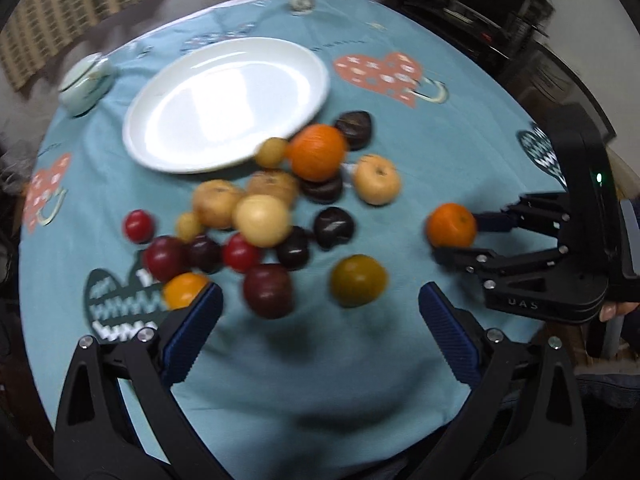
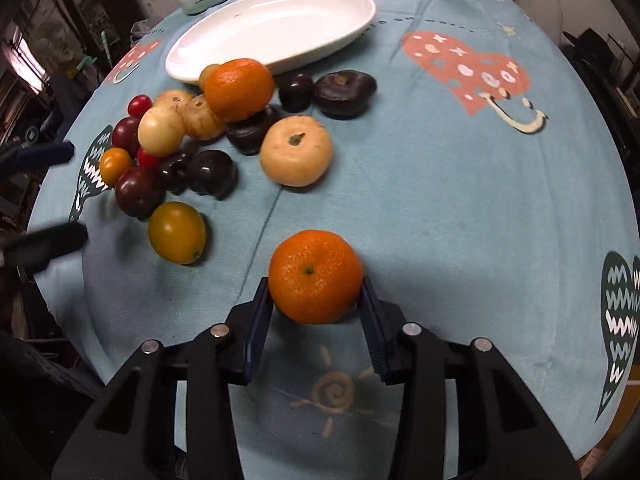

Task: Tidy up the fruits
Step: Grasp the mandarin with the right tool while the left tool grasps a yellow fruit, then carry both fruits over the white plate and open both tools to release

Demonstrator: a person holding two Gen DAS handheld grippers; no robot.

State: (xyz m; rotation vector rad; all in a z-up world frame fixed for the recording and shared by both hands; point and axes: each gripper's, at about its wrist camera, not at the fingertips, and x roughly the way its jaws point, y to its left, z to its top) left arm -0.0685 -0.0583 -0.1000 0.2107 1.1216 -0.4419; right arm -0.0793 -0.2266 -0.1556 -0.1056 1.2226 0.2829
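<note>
Nearest our right wrist camera, our right gripper [image 2: 316,300] has its blue-padded fingers [image 2: 258,320] pressed against both sides of a round orange mandarin [image 2: 315,282], apart from the fruit pile. Our left gripper [image 1: 320,308] hangs wide open with nothing between its fingers, over the teal cloth-covered table [image 1: 400,336] near a dark red plum [image 1: 267,290]. The white oval ceramic plate [image 2: 276,28] sits bare behind the pile.

Left wrist view: motion-blurred throughout. Overhead light glares off the white plate [image 1: 226,106]. Right wrist view: sharper, with a soft shadow on the tablecloth [image 2: 460,200] beneath the tangerine [image 2: 316,282]. Both views bend and darken at the edges.
</note>
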